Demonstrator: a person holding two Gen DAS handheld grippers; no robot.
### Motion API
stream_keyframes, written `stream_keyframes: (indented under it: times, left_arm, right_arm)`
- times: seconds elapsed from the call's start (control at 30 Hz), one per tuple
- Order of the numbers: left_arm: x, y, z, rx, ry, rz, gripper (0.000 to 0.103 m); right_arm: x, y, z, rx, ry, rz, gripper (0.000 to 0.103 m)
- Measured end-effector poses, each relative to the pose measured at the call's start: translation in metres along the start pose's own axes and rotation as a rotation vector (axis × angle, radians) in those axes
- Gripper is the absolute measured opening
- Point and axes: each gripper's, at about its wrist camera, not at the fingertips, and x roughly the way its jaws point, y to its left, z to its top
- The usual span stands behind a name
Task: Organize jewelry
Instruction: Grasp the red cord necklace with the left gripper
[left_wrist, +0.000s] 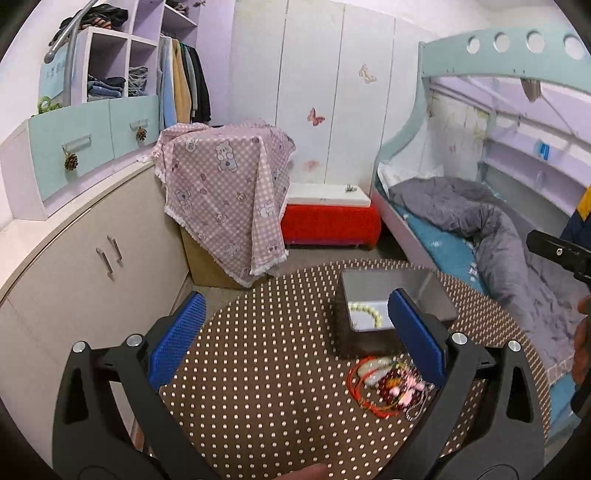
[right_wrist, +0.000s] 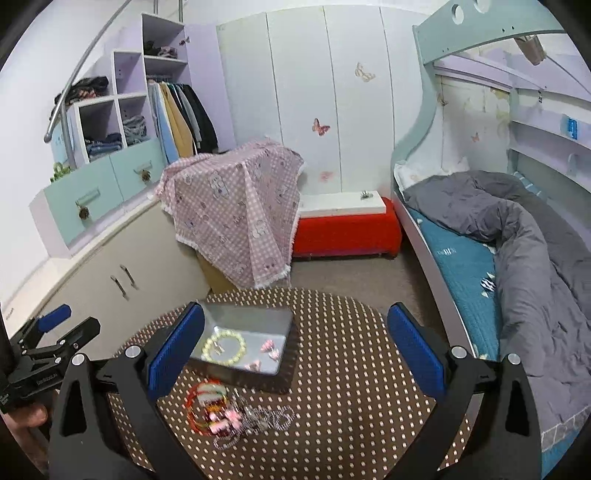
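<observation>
A metal box (right_wrist: 258, 321) (left_wrist: 436, 295) stands on the round dotted table (right_wrist: 351, 387) (left_wrist: 258, 369). Inside it lie a pale bead bracelet (right_wrist: 224, 347) (left_wrist: 365, 314) and small pink pieces (right_wrist: 269, 349). In front of the box sits a tangled pile of jewelry (right_wrist: 229, 413) (left_wrist: 388, 387): red and orange cords, pink beads, a silvery chain. My left gripper (left_wrist: 295, 332) hangs open above the table, left of the pile. My right gripper (right_wrist: 295, 347) is open too, held above the table, with the box behind its left finger. Both hold nothing.
A pink checked cloth (right_wrist: 236, 206) covers a box beyond the table. A red bench (right_wrist: 347, 229) stands at the back wall. A bed with a grey duvet (right_wrist: 535, 258) runs along the right. Beige cabinets (left_wrist: 92, 258) line the left.
</observation>
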Motion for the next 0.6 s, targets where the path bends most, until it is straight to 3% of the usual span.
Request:
stream_keyframes:
  times: [0.6]
  left_arm:
    - [0.068,-0.035,-0.064,0.096,0.256,-0.075,0.097]
  right_arm:
    - [0.054,-0.012,-0.060,-0.011,0.211,-0.006,0.096]
